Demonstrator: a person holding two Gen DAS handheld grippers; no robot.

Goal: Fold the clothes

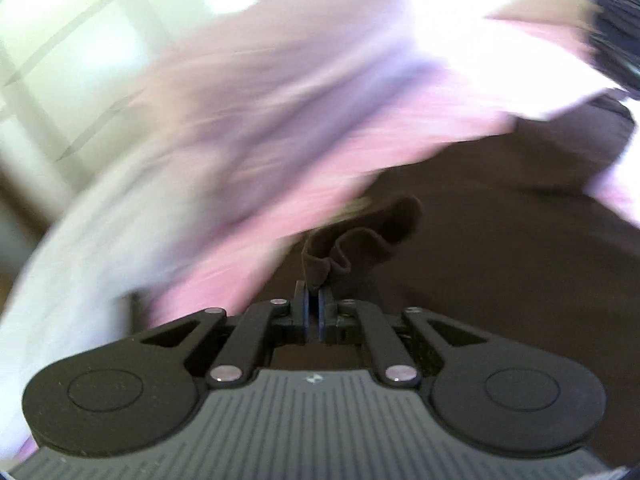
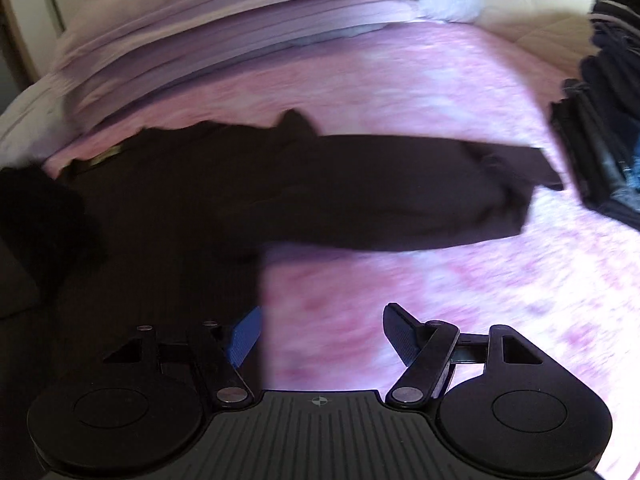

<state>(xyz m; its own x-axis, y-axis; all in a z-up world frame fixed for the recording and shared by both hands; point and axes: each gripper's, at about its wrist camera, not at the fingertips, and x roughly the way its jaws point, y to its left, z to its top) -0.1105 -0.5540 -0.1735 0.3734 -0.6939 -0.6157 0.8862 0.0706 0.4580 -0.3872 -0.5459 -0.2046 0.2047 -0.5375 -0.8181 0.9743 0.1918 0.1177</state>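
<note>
Left gripper (image 1: 315, 294) clamped (right gripper (image 2: 322, 334) agape)

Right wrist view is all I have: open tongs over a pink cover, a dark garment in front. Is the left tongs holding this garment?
Observer: Yes. The left tongs are shut on a bunched fold of the dark garment.
Operator: Is that fold lying flat?
Observer: No, it stands up crumpled just beyond the fingertips.
Operator: Anything near it?
Observer: The pink cover lies to its left, badly blurred.
</note>
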